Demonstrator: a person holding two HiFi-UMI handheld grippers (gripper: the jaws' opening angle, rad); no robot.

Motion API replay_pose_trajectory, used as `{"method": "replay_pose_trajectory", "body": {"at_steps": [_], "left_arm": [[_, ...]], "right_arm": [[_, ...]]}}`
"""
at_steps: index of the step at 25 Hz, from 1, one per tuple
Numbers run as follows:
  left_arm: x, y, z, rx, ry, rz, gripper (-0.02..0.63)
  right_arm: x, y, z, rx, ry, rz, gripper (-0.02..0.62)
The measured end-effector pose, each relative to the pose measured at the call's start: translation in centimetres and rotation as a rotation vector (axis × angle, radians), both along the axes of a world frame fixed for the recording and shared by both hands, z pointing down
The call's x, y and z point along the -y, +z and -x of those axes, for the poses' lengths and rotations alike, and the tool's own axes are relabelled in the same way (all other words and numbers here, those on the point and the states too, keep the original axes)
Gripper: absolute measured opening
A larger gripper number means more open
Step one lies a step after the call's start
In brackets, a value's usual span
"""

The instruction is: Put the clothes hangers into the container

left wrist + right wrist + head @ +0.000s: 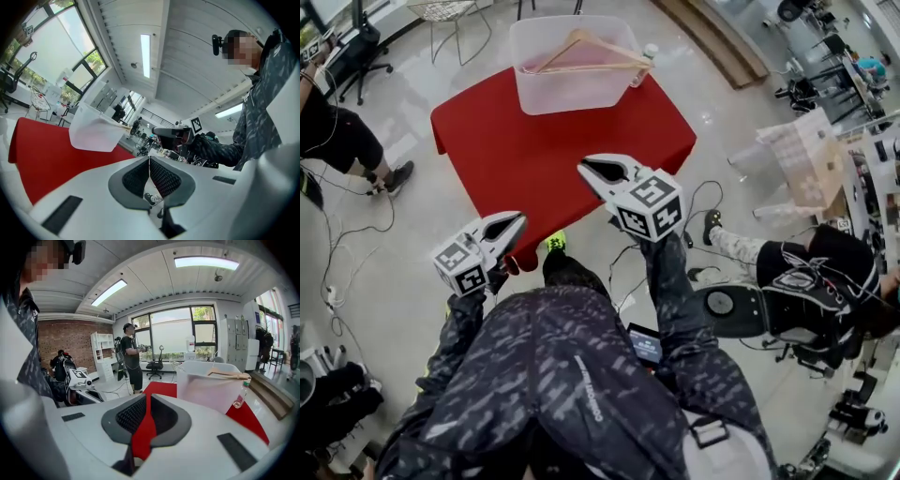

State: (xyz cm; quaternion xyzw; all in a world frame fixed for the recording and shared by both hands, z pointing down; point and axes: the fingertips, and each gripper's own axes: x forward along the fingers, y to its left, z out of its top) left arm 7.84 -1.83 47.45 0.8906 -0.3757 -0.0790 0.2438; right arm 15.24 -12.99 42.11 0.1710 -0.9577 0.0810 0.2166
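A translucent plastic container (572,70) stands at the far side of the red table (562,141). Wooden hangers (586,54) lie across its top, partly inside. Both grippers hang near the table's front edge, well short of the container. My left gripper (517,221) is off the front left corner, shut and holding nothing. My right gripper (589,167) is over the front of the table, shut, also without anything in it. The left gripper view shows its pads (159,176) together and the container (93,133) ahead. In the right gripper view the container (206,387) and a hanger (229,374) are ahead.
A small clear bottle (645,58) stands against the container's right side. Cables run over the floor round the table. A person (337,131) stands at the left and another (806,272) sits at the right beside equipment. A wire chair (445,11) is behind the table.
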Motion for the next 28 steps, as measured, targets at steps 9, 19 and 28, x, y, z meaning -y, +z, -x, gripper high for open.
{"method": "replay_pose_trajectory", "body": {"at_steps": [9,19,28], "left_arm": [[-8.4,-0.6,-3.8,-0.029,0.100,0.003,0.012],[-11.0,-0.7,-5.9,-0.037,0.116,-0.002,0.012],[-10.0,-2.4,-7.8,-0.004,0.136,-0.032,0.012]], "right_arm": [[-13.8,2.7,-0.6,-0.004,0.048,0.079,0.037],[-18.5,3.4,-0.8,0.050,0.076,0.087,0.037],[-18.9,2.5,-2.0,0.088,0.081,0.072,0.023]]}}
